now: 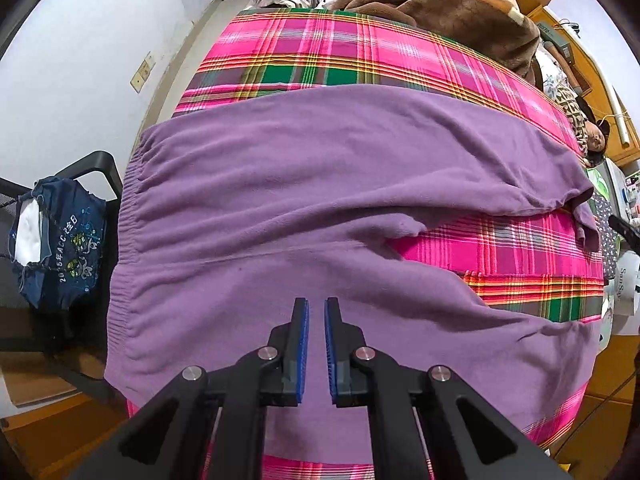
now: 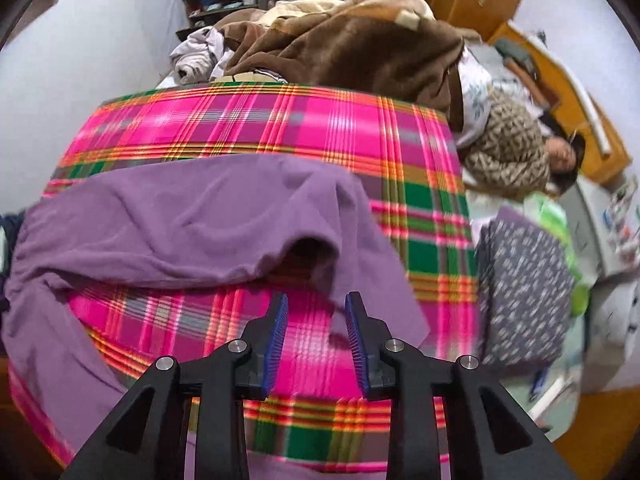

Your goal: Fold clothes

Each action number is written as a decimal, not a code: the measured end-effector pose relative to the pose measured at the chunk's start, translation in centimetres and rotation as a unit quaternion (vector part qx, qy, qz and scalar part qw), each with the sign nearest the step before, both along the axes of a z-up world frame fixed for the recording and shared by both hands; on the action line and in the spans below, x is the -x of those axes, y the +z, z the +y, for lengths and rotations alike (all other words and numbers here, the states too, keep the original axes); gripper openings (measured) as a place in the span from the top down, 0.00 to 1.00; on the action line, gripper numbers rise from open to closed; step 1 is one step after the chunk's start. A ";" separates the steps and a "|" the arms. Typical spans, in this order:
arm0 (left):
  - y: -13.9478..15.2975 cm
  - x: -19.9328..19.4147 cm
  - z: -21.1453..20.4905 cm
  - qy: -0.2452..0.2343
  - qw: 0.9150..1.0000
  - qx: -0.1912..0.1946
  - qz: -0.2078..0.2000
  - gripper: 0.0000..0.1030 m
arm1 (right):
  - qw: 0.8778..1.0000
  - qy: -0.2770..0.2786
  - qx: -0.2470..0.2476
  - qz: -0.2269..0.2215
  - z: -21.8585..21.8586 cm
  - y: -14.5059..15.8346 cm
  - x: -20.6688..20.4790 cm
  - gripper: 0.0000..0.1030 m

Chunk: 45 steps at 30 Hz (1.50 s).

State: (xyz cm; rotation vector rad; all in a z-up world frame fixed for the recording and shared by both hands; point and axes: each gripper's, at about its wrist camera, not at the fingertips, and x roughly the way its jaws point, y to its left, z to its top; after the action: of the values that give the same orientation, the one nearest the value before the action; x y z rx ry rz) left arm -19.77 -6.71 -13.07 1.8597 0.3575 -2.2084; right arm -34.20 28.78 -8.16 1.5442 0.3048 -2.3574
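Purple fleece trousers (image 1: 304, 184) lie spread across a pink and green plaid bed sheet (image 1: 360, 52), waistband at the left, two legs running right. My left gripper (image 1: 316, 304) hovers over the near leg close to the waist, its jaws slightly apart with nothing between them. In the right wrist view the far leg's cuff end (image 2: 224, 224) is rumpled and raised, its opening facing me. My right gripper (image 2: 316, 300) stands open just in front of that cuff, the right fingertip (image 2: 354, 304) at the edge of the hanging purple flap, gripping nothing.
A brown blanket (image 2: 352, 48) is piled at the far end of the bed. A person lies at the right side (image 2: 560, 156). A black chair with a navy garment (image 1: 64, 240) stands left of the bed. A patterned grey box (image 2: 524, 280) sits right of the bed.
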 end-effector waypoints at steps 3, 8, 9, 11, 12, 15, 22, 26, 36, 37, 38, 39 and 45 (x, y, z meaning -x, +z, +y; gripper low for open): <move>0.0 0.4 0.4 -0.001 1.000 -0.005 0.009 0.93 | 0.999 0.000 0.045 -0.027 -0.5 -0.8 -0.7 0.70; -0.5 2.2 1.1 -0.009 0.999 -0.015 0.029 0.92 | 0.996 0.013 0.076 -0.041 -1.9 -1.9 -1.6 0.70; -0.6 2.7 1.4 -0.010 0.999 -0.017 0.031 0.93 | 0.996 0.011 0.080 -0.040 -1.8 -1.9 -1.6 0.70; -0.8 3.1 2.0 -0.012 0.999 -0.022 0.033 0.93 | 0.996 -0.003 0.084 -0.036 -0.7 -1.9 -1.4 0.70; -0.8 3.3 2.3 -0.013 0.999 -0.024 0.034 0.93 | 0.996 -0.015 0.082 -0.032 0.2 -1.9 -1.2 0.70; -1.0 3.9 3.3 -0.016 0.999 -0.032 0.037 0.93 | 0.995 -0.053 0.081 -0.028 3.3 -2.1 -0.1 0.67; -1.5 1.9 4.6 -0.012 0.999 -0.041 0.015 0.93 | 0.985 -0.101 0.132 -0.049 7.7 -4.1 2.8 0.61; -1.3 0.3 4.3 0.005 0.999 -0.039 0.010 0.93 | 0.979 -0.130 0.145 -0.060 9.3 -5.1 4.2 0.61; -1.2 -0.9 4.5 0.018 0.999 -0.044 0.002 0.93 | 0.983 -0.096 0.124 -0.099 9.3 -7.5 5.8 0.56; -1.1 -0.8 4.5 0.018 0.999 -0.045 0.005 0.93 | 0.983 -0.089 0.122 -0.102 9.1 -7.7 5.9 0.57; -1.0 -0.9 4.5 0.018 0.999 -0.046 0.008 0.93 | 0.984 -0.084 0.119 -0.104 8.9 -7.8 6.0 0.70; -0.9 -0.9 4.4 0.019 0.999 -0.048 0.010 0.93 | 0.985 -0.078 0.113 -0.104 8.7 -7.8 6.0 0.92; -1.0 -1.7 3.5 0.018 0.998 -0.055 0.013 0.92 | 0.992 -0.048 0.109 -0.044 6.3 -3.5 5.1 0.94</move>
State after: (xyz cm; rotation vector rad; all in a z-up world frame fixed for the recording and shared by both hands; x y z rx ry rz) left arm -18.04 -3.16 -14.02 1.8649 0.5239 -2.2333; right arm -39.28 35.12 -11.63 1.5820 -0.0476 -2.2972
